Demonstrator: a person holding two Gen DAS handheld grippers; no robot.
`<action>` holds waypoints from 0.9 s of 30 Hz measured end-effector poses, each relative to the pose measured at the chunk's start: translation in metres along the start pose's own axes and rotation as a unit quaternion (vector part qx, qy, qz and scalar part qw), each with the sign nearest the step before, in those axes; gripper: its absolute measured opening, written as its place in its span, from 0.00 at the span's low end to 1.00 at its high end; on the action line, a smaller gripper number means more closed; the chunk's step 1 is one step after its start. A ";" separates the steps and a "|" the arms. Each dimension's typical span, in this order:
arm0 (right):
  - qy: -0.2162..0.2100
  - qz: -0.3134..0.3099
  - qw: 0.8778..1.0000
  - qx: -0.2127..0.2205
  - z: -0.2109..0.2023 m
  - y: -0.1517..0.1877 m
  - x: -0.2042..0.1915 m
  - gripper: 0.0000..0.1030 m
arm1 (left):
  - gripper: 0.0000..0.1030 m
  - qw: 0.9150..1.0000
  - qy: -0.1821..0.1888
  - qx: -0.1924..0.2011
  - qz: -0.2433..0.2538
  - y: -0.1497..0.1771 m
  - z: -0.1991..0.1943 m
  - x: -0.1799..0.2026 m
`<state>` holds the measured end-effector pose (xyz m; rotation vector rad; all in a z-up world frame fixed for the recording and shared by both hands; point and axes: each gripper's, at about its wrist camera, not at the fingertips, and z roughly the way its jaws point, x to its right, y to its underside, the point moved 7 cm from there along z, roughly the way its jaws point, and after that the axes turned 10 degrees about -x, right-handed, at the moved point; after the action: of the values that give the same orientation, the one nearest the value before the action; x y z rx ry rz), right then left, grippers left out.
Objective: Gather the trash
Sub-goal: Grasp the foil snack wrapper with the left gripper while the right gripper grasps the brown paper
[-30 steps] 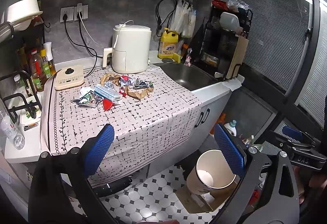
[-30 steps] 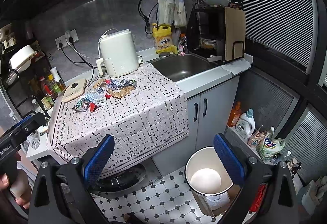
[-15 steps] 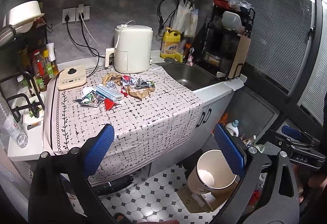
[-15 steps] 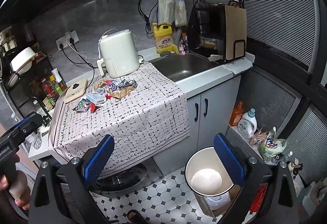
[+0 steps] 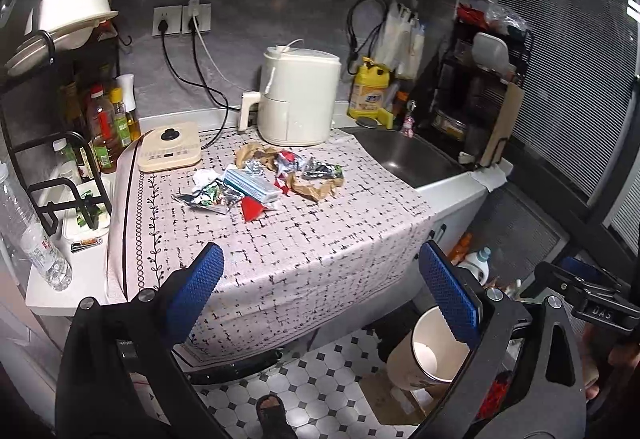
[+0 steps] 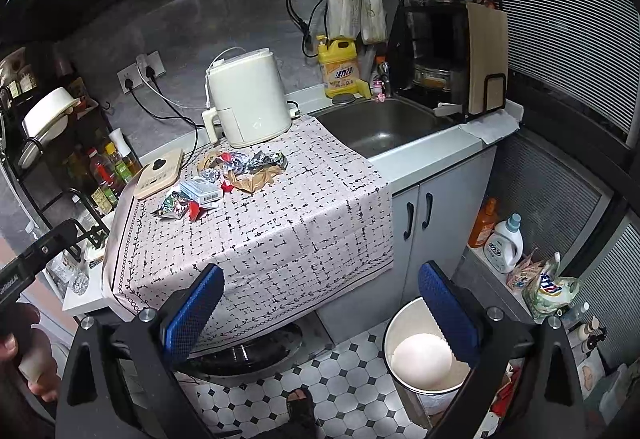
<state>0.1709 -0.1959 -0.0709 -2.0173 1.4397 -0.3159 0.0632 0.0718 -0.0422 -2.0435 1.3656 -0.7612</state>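
Note:
A heap of trash (image 5: 264,179) lies on the patterned cloth: foil wrappers, crumpled brown paper (image 5: 316,189), a pale blue box (image 5: 252,189) and a red scrap (image 5: 251,208). The heap also shows in the right wrist view (image 6: 228,175). A white bin (image 6: 424,355) stands on the tiled floor by the cabinet; it also shows in the left wrist view (image 5: 430,351). My left gripper (image 5: 320,291) is open and empty, well short of the trash. My right gripper (image 6: 320,303) is open and empty, farther back and higher.
A white air fryer (image 5: 298,97) stands behind the heap. A cream scale (image 5: 170,153) lies at its left, with bottles (image 5: 108,127) on a rack. The sink (image 6: 380,125) is at the right. Detergent bottles (image 6: 504,243) stand on the floor. A sandalled foot (image 6: 300,407) is below.
Both grippers have drifted slightly; the counter and trash sit a little lower and closer in the left view. Both stay open and empty.

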 end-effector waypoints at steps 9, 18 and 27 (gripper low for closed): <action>-0.001 -0.017 1.000 -0.002 0.041 -0.046 -0.034 0.93 | 0.94 0.998 0.012 -0.013 -0.063 -0.033 0.060 -0.068; 0.013 -0.040 0.999 -0.021 0.104 -0.096 -0.075 0.92 | 0.80 0.987 0.034 -0.051 -0.149 -0.050 0.130 -0.138; 0.023 -0.054 0.997 -0.059 0.173 -0.125 -0.105 0.89 | 0.67 0.966 0.062 -0.102 -0.229 -0.049 0.206 -0.191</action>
<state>0.3184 -0.0136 -0.1109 -2.2009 1.4088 -0.3326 0.1809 0.2949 -0.1755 -2.5593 1.0789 -0.9887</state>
